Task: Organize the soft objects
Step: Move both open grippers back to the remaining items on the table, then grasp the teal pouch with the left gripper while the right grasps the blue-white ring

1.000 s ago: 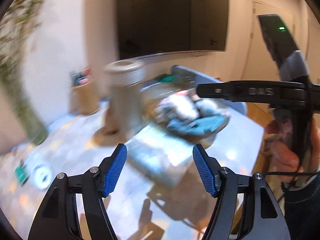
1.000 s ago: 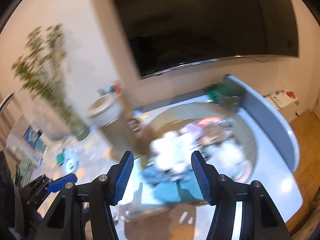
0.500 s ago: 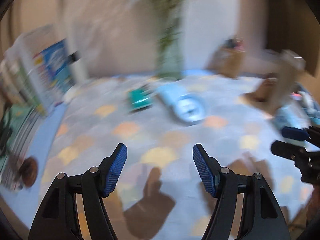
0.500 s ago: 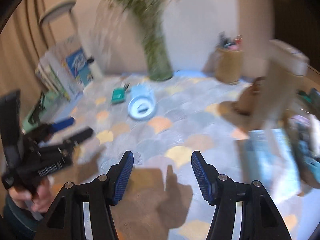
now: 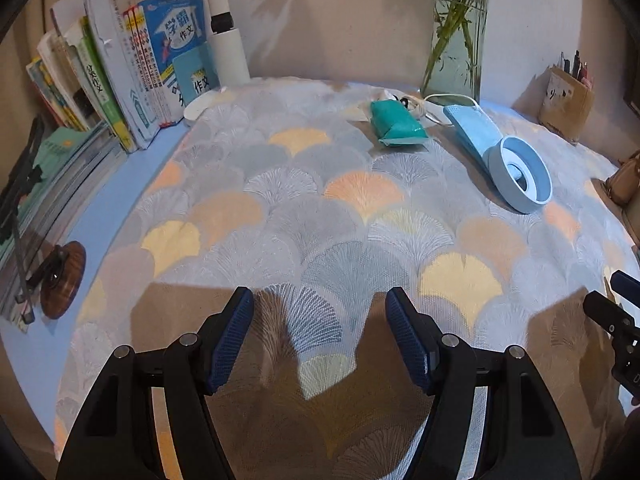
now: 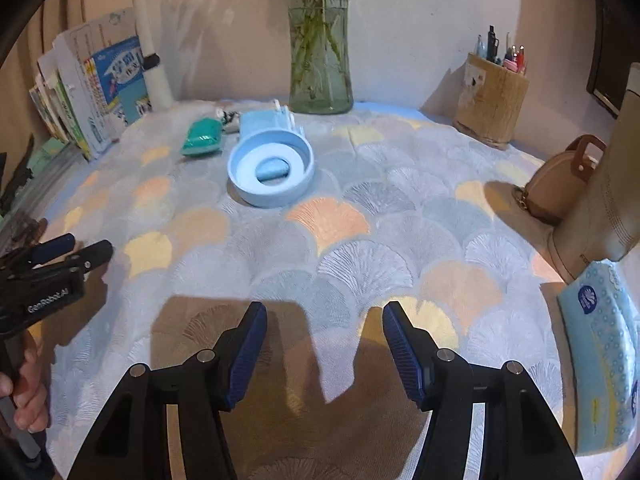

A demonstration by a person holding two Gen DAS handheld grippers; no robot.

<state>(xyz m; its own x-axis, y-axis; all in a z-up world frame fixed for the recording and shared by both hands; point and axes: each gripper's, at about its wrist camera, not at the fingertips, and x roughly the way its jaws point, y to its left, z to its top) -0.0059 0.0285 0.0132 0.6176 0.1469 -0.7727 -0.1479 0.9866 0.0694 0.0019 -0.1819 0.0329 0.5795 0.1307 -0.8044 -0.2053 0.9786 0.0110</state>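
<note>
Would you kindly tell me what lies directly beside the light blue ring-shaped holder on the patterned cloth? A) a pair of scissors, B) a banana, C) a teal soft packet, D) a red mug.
C: the teal soft packet lies on the patterned cloth just left of the light blue ring-shaped holder in the right wrist view.

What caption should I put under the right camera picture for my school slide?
Open right gripper hovers over a fan-patterned tablecloth, facing a light blue ring-shaped gadget, teal packet and glass vase.
</note>
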